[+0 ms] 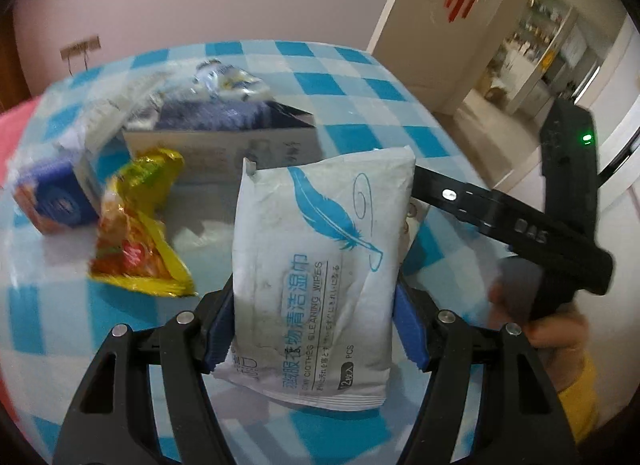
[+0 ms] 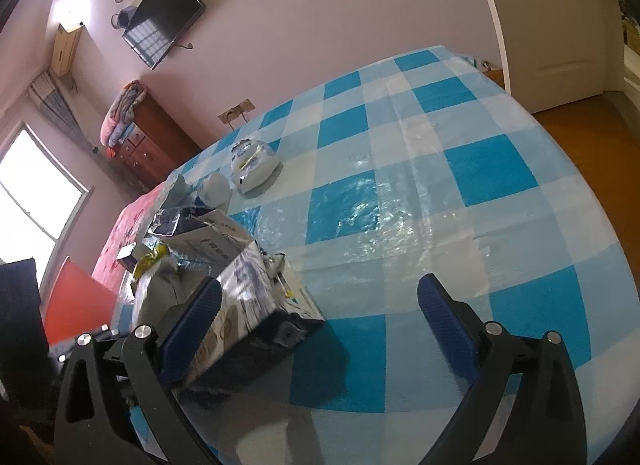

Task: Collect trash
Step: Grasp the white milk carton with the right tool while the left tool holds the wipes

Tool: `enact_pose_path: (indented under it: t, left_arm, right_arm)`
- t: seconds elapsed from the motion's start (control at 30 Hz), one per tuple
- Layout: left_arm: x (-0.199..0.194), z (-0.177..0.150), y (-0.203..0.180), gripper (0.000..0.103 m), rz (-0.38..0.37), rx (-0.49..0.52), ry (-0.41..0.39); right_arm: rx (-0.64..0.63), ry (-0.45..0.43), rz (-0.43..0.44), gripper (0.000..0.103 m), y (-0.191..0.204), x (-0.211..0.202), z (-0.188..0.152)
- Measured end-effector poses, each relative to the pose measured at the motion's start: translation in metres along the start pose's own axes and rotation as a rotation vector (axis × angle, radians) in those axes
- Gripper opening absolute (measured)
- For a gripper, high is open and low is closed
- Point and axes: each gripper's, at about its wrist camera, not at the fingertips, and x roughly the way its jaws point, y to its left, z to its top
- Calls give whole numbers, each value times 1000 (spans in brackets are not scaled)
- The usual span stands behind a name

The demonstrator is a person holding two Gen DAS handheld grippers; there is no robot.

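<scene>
From my left claw (image 1: pixel 312 329), going left to right: at nine o'clock lies a blue and orange carton (image 1: pixel 52 201), its print too blurred to read. Just right of it, around eight o'clock, sits a crumpled yellow snack wrapper (image 1: pixel 140 225), also unreadable. Behind them, toward eleven o'clock, stands the open cardboard box (image 1: pixel 224 141) with wrappers poking out, which I judge to be where the trash is gathered. Dead centre, I have my left blue pads (image 1: pixel 220 329) clamped on the wet wipes packet (image 1: pixel 320 265), held upright by its lower half, clear of the checked tablecloth (image 1: pixel 348 93), so I can carry it over the box rim. It shows a blue feather and the words "CLOTHES CLEANING WIPES" and "PCS", with Chinese characters beside them. At three o'clock is the body of my other tool.

My right claw (image 2: pixel 320 329) is spread wide and grips nothing; its left finger rests against the box at nine o'clock, likely steadying it. A white pouch (image 2: pixel 254 165) lies at eleven o'clock, text unreadable.
</scene>
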Motion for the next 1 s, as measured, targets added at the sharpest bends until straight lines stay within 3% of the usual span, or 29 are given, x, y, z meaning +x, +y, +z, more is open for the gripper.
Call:
enact_pose_path:
  t: [0.2, 0.43, 0.73, 1.0]
  left_arm:
    - [-7, -15, 1, 68, -121, -102, -18]
    - [-38, -30, 19, 68, -14, -140, -103]
    - [-64, -43, 30, 68, 140, -100, -151]
    - [-71, -54, 40, 68, 180, -80, -172]
  right_arm:
    - [2, 6, 1, 97, 1, -2, -1]
    - [8, 40, 13, 97, 7, 3, -6]
    - [-92, 79, -28, 97, 48, 14, -22]
    - [-193, 61, -131, 97, 75, 30, -35]
